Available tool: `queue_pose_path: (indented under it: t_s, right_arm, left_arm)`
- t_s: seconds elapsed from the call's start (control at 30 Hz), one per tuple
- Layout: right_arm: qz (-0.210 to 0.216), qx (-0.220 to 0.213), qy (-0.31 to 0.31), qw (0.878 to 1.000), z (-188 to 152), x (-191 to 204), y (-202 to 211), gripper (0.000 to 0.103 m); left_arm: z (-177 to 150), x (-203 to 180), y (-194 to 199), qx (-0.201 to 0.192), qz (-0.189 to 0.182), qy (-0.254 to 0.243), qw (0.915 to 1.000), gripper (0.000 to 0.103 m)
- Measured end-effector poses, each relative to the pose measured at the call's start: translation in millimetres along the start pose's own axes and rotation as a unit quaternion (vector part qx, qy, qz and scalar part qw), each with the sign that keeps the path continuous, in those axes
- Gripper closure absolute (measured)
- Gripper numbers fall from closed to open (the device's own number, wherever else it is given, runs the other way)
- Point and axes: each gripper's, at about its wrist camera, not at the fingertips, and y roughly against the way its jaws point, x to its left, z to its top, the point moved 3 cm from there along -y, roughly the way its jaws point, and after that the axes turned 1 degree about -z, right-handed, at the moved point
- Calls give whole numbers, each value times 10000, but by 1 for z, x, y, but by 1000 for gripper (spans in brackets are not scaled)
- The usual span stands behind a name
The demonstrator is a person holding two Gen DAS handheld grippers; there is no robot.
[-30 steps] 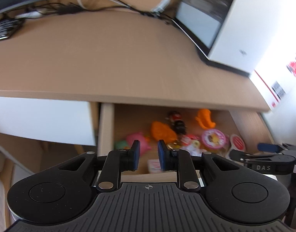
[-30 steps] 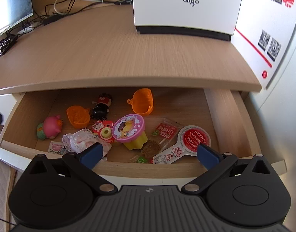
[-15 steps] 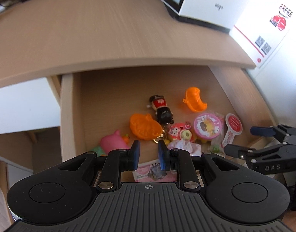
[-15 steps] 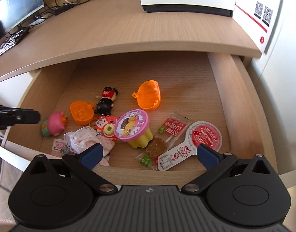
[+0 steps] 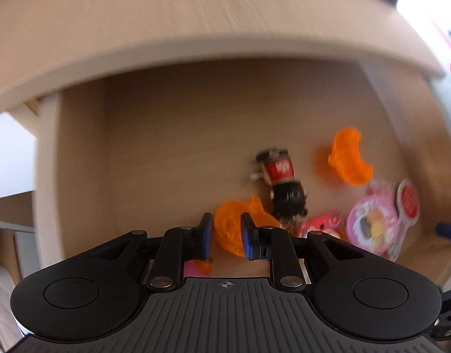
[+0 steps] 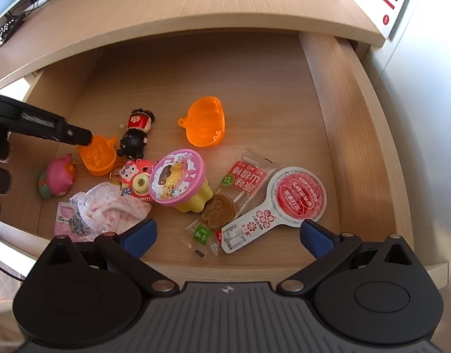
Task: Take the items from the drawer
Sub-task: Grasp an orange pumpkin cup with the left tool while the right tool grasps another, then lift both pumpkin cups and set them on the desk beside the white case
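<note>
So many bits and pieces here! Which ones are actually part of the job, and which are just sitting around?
Part of the job:
- drawer
- orange pumpkin half at the left gripper
- doll
- pink-lidded cup
- red paddle label
- right gripper, open

Just lying about:
- desk top
- keyboard

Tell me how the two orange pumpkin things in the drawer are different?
The pumpkin half by the doll lies next to the pink pig and has the left claw around it; the other pumpkin half lies alone in the middle, with no claw near. The first looks smaller and is crowded by toys; the second has bare wood around it. Both are see-through orange, hollow side up.
</note>
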Motion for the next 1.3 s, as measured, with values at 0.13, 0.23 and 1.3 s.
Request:
queue_pose_path:
  t_s: [0.13,0.23,1.3]
  right_arm:
    - [327,314,-70,9989,5,-6,-12,0]
    - [86,337,-46,9994,14,-10,-9,8]
    - [-187,-1928,304,9806,241,-17,48,62]
  left_arm:
    - [-1,-3,-10,2,-13,23,10000,81]
    - [-2,-2,-8,-92,-178,63,9998,90]
    - [131,-1,146,-2521,-1310,296,9583,92]
